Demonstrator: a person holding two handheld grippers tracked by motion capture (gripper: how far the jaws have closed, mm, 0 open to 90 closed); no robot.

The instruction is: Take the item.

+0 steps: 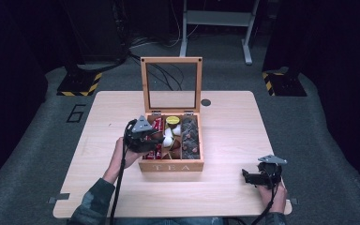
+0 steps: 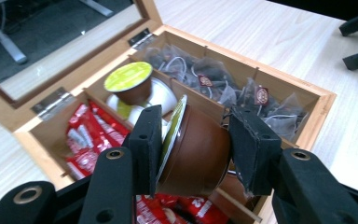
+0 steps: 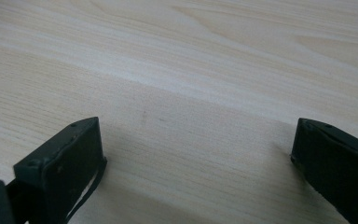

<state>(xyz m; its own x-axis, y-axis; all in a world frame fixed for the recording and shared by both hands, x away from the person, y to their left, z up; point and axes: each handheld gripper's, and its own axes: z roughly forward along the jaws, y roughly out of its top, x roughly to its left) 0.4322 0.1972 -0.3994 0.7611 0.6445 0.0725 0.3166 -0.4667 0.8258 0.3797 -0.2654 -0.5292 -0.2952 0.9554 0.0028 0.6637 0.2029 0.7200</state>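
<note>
A wooden tea box (image 1: 171,165) stands open at the table's middle, its glass lid (image 1: 171,61) upright. My left gripper (image 2: 196,126) is shut on a brown coffee capsule (image 2: 196,154) with a green foil top, held on its side just above the box. In the high view the left gripper (image 1: 161,139) hangs over the box's left and middle compartments. My right gripper (image 1: 247,177) rests open near the table's front right; its fingers (image 3: 70,158) stand wide apart over bare wood.
The box holds red packets (image 2: 93,130) on the left, a green-topped capsule (image 2: 128,77) and white capsules in the middle, and mesh tea bags (image 2: 242,88) on the right. A dark round grommet (image 1: 206,102) sits behind the box.
</note>
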